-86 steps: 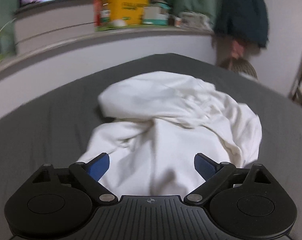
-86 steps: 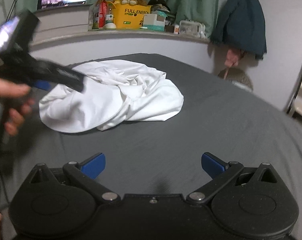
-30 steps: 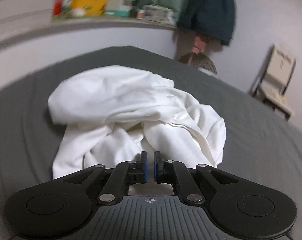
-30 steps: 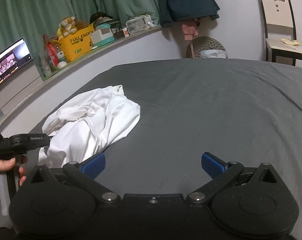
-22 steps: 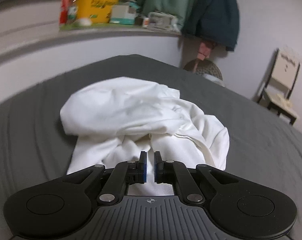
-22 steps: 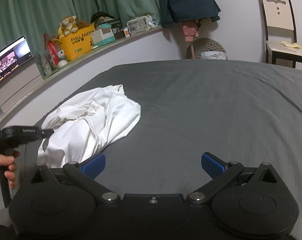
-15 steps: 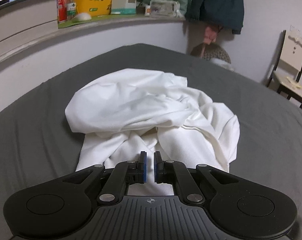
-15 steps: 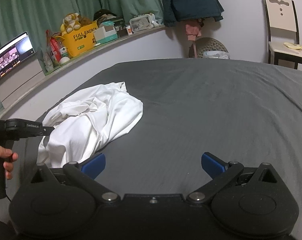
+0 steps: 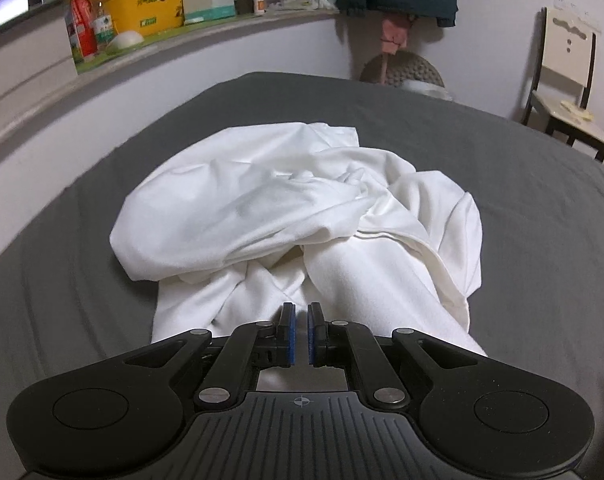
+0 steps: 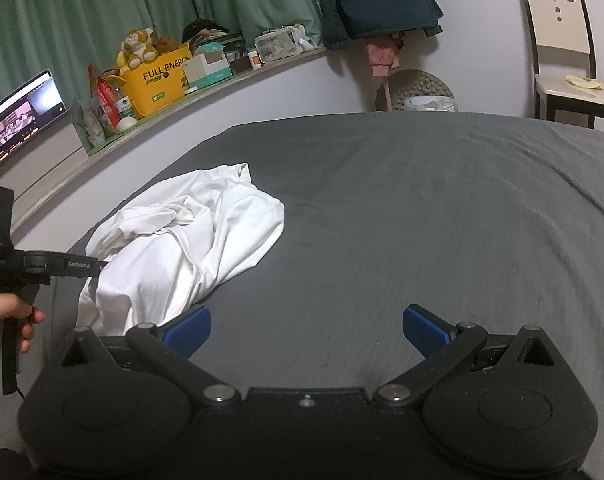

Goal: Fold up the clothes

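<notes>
- My left gripper (image 9: 301, 334) sits at the lower center of its own view, its 2 blue-padded fingers drawn nearly together with a thin gap showing between the pads; white cloth lies right under and ahead of the tips, but I cannot tell whether any fabric is pinched.
- The white garment (image 9: 298, 216) lies crumpled in the middle of the left view on the dark grey bedsheet (image 9: 541, 248), a loose flap running down toward the fingers.
- In the right view, the same garment (image 10: 190, 244) sits at center left, with the left gripper (image 10: 98, 267) reaching its near edge from the left frame border, gripped by a hand (image 10: 6, 316).
- My right gripper (image 10: 306, 330) hangs at the lower center of its view, fingers spread wide over bare sheet, holding nothing, just beside the garment's near corner.
- A ledge along the upper left carries a yellow box (image 10: 162, 80); a chair (image 10: 561, 60) stands at the upper right.
</notes>
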Demonstrator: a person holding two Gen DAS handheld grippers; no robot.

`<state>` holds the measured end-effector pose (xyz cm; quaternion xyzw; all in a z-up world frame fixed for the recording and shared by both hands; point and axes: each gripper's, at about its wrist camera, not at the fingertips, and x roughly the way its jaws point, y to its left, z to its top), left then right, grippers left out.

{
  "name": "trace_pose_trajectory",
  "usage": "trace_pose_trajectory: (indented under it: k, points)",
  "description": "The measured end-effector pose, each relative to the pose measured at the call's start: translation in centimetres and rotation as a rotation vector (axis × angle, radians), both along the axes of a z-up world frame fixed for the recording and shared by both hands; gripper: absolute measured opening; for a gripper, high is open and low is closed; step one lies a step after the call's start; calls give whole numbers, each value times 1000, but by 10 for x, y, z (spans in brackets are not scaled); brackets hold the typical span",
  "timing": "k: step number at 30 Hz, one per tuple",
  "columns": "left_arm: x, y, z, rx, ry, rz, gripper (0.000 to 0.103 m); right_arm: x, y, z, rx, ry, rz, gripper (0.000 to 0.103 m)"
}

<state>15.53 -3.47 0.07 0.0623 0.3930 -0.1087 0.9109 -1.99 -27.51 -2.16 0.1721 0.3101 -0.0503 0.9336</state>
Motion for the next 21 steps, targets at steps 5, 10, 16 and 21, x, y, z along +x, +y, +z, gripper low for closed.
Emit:
trace_pose_trajectory:
  k: [5, 10, 16, 21]
  points:
    - [4, 3, -3, -18, 17, -5, 4, 0, 1, -1, 0, 3, 1, 103]
    - [4, 1, -11, -19, 36, -5, 4, 1, 0, -1, 4, 5, -1, 103]
    - [-6, -13, -37, 31, 35, -14, 4, 1, 0, -1, 8, 7, -1, 103]
    - [-15, -26, -58, 78, 23, -20, 6, 1, -1, -2, 14, 12, -3, 103]
